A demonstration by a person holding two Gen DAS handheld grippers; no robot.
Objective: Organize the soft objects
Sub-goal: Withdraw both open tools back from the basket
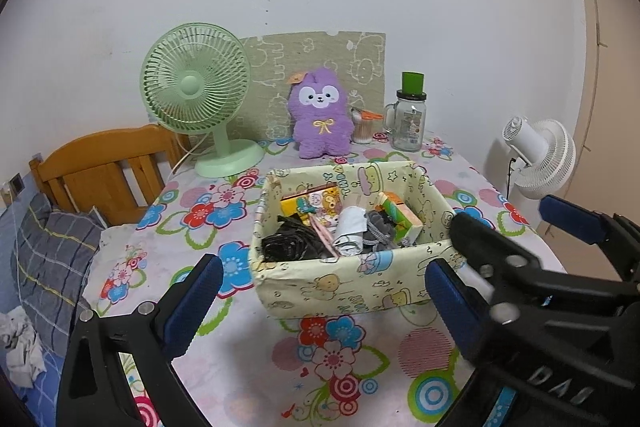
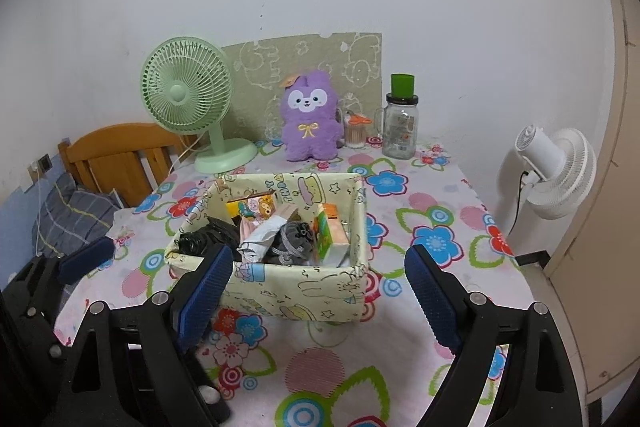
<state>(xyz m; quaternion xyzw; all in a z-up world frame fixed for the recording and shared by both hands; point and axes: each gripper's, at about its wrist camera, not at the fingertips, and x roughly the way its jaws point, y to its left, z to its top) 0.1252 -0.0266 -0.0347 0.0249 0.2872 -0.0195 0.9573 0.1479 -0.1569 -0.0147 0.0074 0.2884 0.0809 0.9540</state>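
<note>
Purple plush rabbit toy (image 2: 309, 119) sits upright at the far edge, beyond the cloth-covered cartoon-print storage box (image 2: 280, 283). Left gripper (image 1: 320, 287) and right gripper (image 2: 316, 287) both gape wide, empty, hovering near. Likely next: reach past the box for the plush.

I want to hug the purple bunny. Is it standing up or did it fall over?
Standing up. The bunny sits upright at the back of the table, face forward, in front of the board on the wall. Whether it leans on it, I cannot tell.
</note>
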